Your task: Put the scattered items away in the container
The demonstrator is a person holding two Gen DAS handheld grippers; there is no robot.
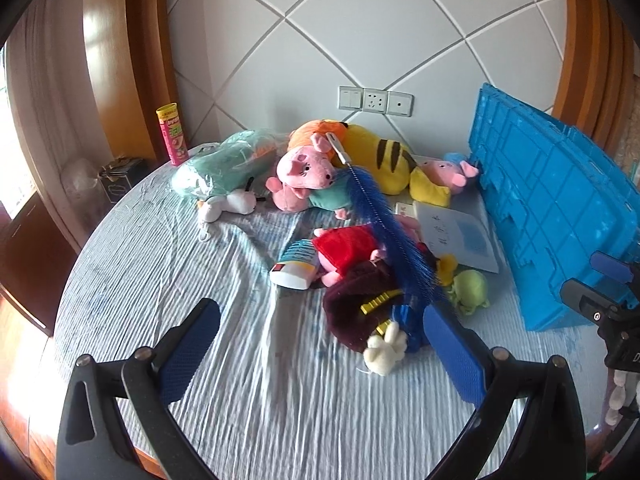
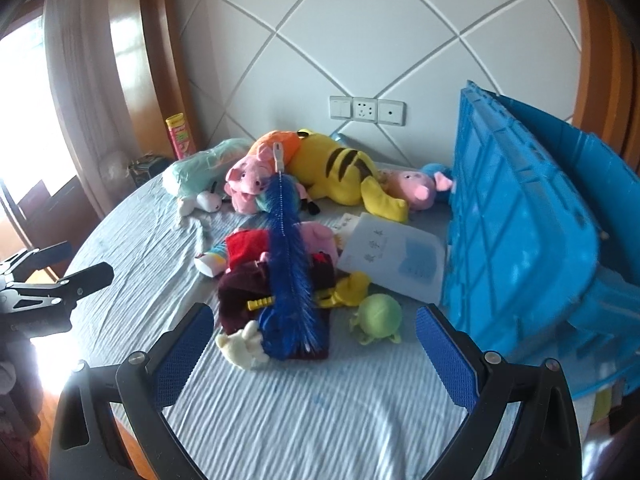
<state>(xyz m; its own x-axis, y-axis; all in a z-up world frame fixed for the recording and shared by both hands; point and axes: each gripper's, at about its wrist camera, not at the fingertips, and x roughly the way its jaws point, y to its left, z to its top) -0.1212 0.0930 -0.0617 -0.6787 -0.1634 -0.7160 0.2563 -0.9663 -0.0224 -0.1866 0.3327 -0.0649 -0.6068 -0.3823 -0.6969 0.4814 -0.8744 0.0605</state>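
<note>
Plush toys, a long blue bristle brush and a pale booklet lie heaped left of the blue plastic crate; nothing looks packed yet; left gripper and right gripper hover spread wide, empty.
</note>
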